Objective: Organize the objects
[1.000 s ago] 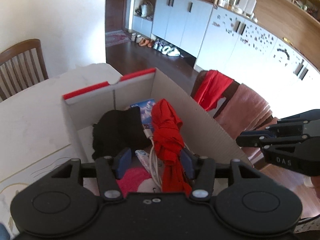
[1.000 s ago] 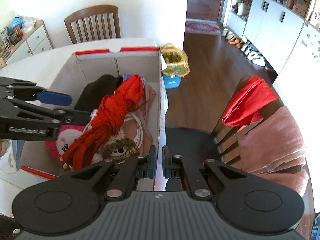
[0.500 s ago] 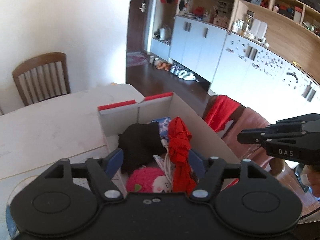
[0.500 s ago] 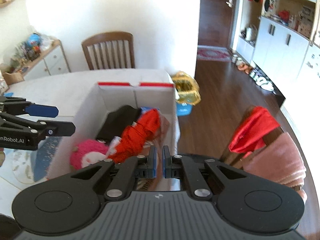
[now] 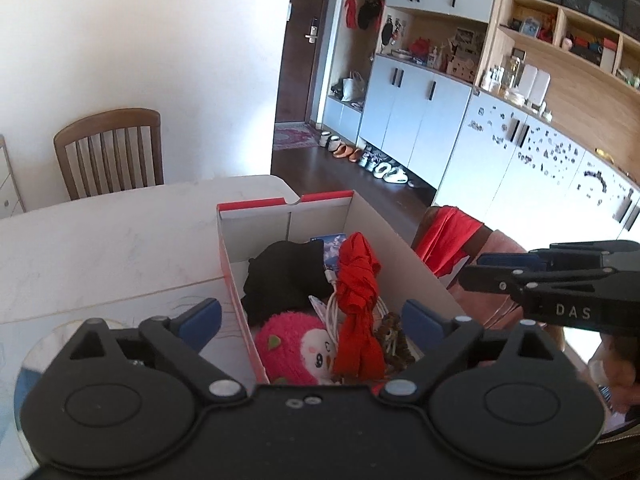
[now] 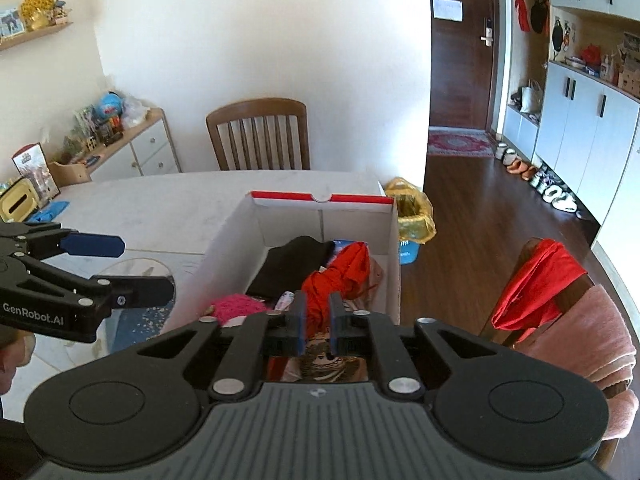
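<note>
A white cardboard box [image 5: 400, 248] with a red rim stands at the table's right edge; it also shows in the right wrist view [image 6: 224, 256]. It holds a red cloth [image 5: 358, 292], a black cloth [image 5: 286, 276], a pink plush toy [image 5: 296, 350], white cables and a blue booklet. My left gripper [image 5: 312, 316] is open and empty, raised above the box's near end. My right gripper [image 6: 318, 312] is slightly open and empty, above the near end of the box; it shows at the right in the left wrist view [image 5: 504, 272].
A white marble table [image 5: 100, 240] carries the box. A wooden chair [image 6: 260, 136] stands at the far side. A chair draped with red cloth [image 6: 536, 284] and pink towel [image 6: 580, 352] is at the right. A yellow bag bin [image 6: 412, 216] sits on the floor.
Both grippers have risen and pulled back from the box. The left jaws have opened wider and the red cloth lies loose in the box. The right jaws have parted slightly.
</note>
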